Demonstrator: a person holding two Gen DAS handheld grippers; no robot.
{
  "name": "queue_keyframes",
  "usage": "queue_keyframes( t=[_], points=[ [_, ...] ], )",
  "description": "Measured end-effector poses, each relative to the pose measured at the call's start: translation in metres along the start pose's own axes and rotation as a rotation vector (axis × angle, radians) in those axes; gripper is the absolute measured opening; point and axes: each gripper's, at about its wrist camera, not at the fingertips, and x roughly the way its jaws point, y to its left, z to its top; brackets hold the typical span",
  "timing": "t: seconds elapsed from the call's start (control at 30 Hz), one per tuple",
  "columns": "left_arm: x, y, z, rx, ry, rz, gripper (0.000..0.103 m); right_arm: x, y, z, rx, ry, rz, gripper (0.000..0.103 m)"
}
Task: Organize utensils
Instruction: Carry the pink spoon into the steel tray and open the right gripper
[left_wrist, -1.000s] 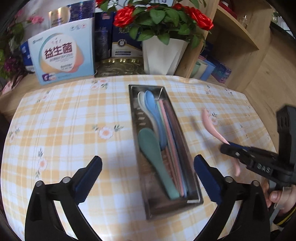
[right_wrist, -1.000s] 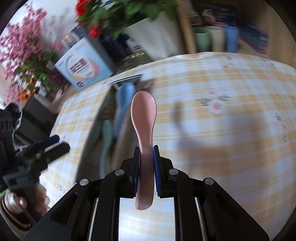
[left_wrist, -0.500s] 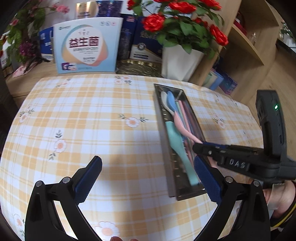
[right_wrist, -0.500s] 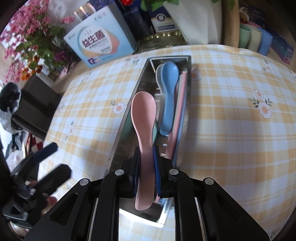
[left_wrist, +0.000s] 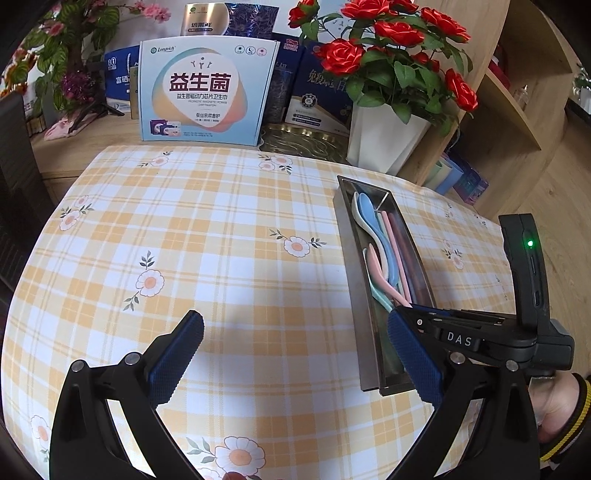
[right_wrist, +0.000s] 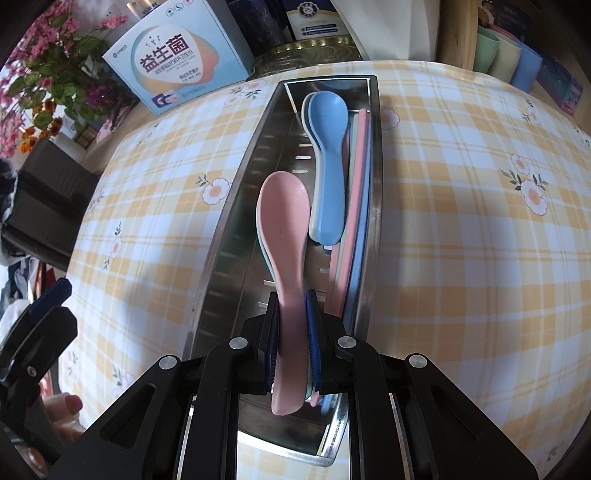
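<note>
A long steel tray (right_wrist: 236, 206) (left_wrist: 345, 236) lies on the checked tablecloth with a blue spoon (right_wrist: 328, 147), a pale spoon under it, a green spoon and several chopsticks (right_wrist: 356, 206) inside. My right gripper (right_wrist: 291, 343) is shut on the handle of a pink spoon (right_wrist: 282, 221), whose bowl hangs low over the tray's near half, above the green spoon. In the left wrist view the right gripper (left_wrist: 402, 310) reaches in over the tray's near end. My left gripper (left_wrist: 295, 354) stands open over bare cloth, left of the tray, holding nothing.
A white pot of red roses (left_wrist: 384, 144), a light blue box (left_wrist: 203, 92) and dark boxes stand along the table's far edge. Pastel cups (right_wrist: 506, 55) sit on a shelf to the far right. A person's hand (left_wrist: 554, 402) holds the right gripper.
The right gripper carried the pink spoon from the right of the tray to over it and lowered it inside. The left gripper drew off to the left, still open.
</note>
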Motion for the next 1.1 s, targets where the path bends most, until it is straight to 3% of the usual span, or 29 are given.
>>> queue_keyframes(
  t=[0.5, 0.87, 0.97, 1.03, 1.07, 1.1],
  points=[
    [-0.005, 0.0, 0.008, -0.008, 0.009, 0.031, 0.097, -0.005, 0.0, -0.001, 0.005, 0.024, 0.01, 0.016],
    [-0.017, -0.014, 0.017, 0.019, -0.008, 0.055, 0.097, -0.038, -0.009, 0.001, 0.013, -0.039, 0.06, 0.017],
    [-0.021, -0.021, 0.019, 0.031, -0.014, 0.056, 0.097, -0.051, -0.014, 0.002, 0.004, -0.075, 0.056, 0.026],
    [-0.023, -0.027, 0.021, 0.039, -0.018, 0.056, 0.097, -0.058, -0.017, 0.003, -0.004, -0.096, 0.05, 0.039],
    [-0.024, -0.03, 0.023, 0.045, -0.02, 0.057, 0.097, -0.063, -0.019, 0.002, -0.008, -0.113, 0.044, 0.051],
    [-0.024, -0.032, 0.023, 0.047, -0.021, 0.056, 0.097, -0.068, -0.022, 0.002, -0.011, -0.128, 0.04, 0.054]
  ],
)
